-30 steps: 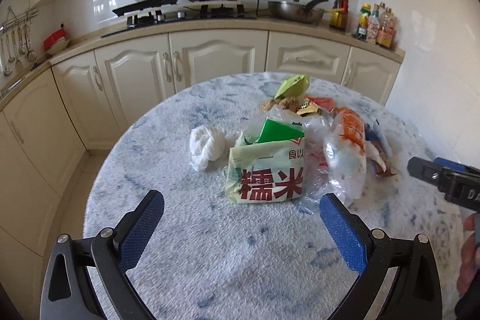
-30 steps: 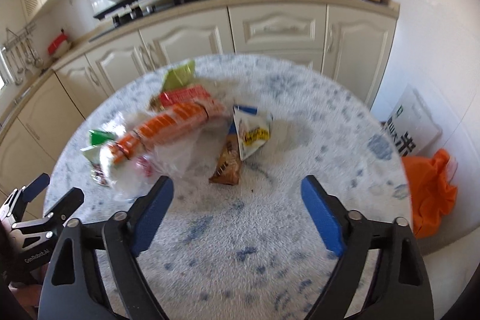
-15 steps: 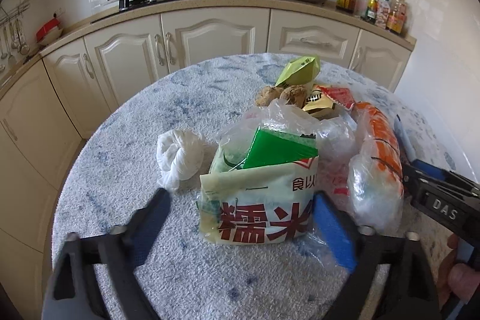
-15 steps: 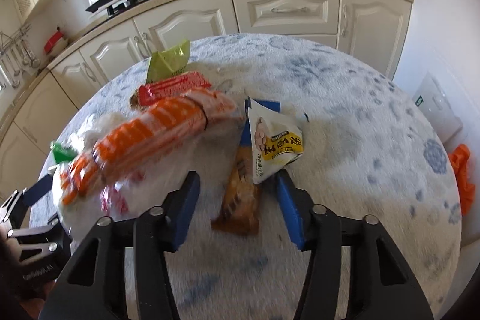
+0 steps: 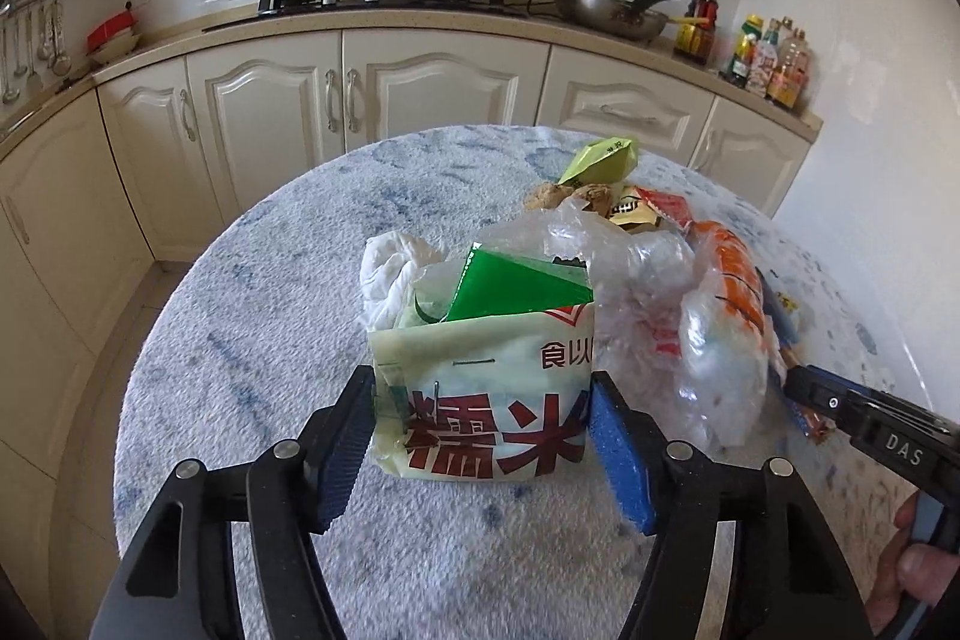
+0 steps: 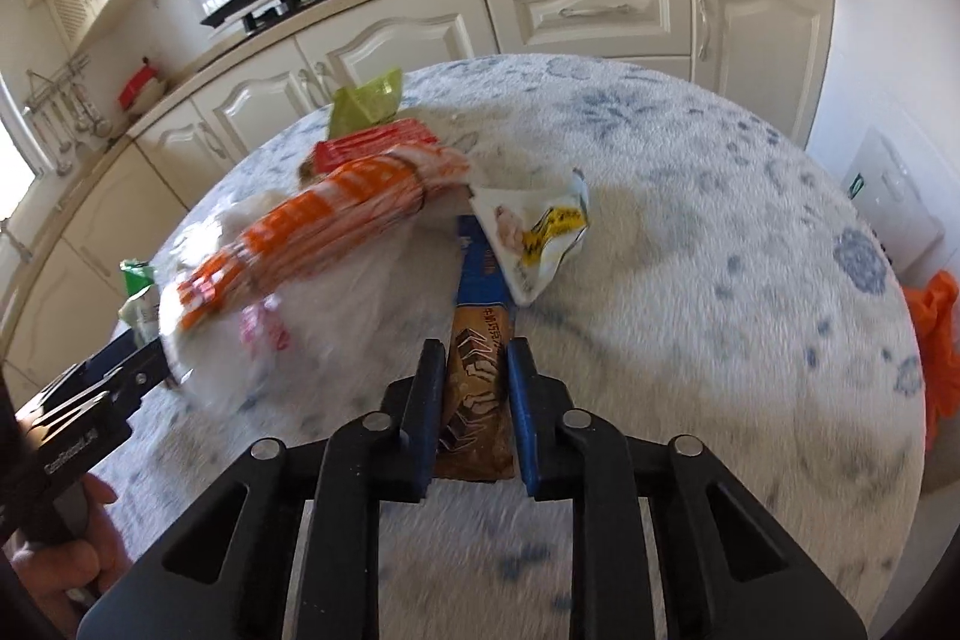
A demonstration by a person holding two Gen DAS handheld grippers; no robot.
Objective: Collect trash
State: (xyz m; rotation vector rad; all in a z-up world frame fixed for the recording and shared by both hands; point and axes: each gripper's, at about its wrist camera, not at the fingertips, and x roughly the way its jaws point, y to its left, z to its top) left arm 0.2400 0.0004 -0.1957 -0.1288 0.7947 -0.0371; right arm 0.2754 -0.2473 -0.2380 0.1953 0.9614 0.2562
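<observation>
Kitchen setting, round table under a white-and-blue fleecy cover, cream cabinets and hob counter behind

Left gripper: jaws just closing, blue pads pressed against both sides of the pale rice bag with large red characters; bag upright on the cover, green packet poking out of its top. White knotted cloth just behind the bag on its left, crumpled clear plastic touching its right side, orange-striped wrapper beyond that. Yellow-green pouch farther back

Right gripper: jaws just closing, now pinched on the near end of a brown snack wrapper lying flat on the cover. Far end of that wrapper tucked under a blue packet and a white-and-yellow torn sachet. Orange-striped wrapper and clear plastic to the left, somewhat blurred. Red packet behind them. Orange item off the table edge at right, unidentified
</observation>
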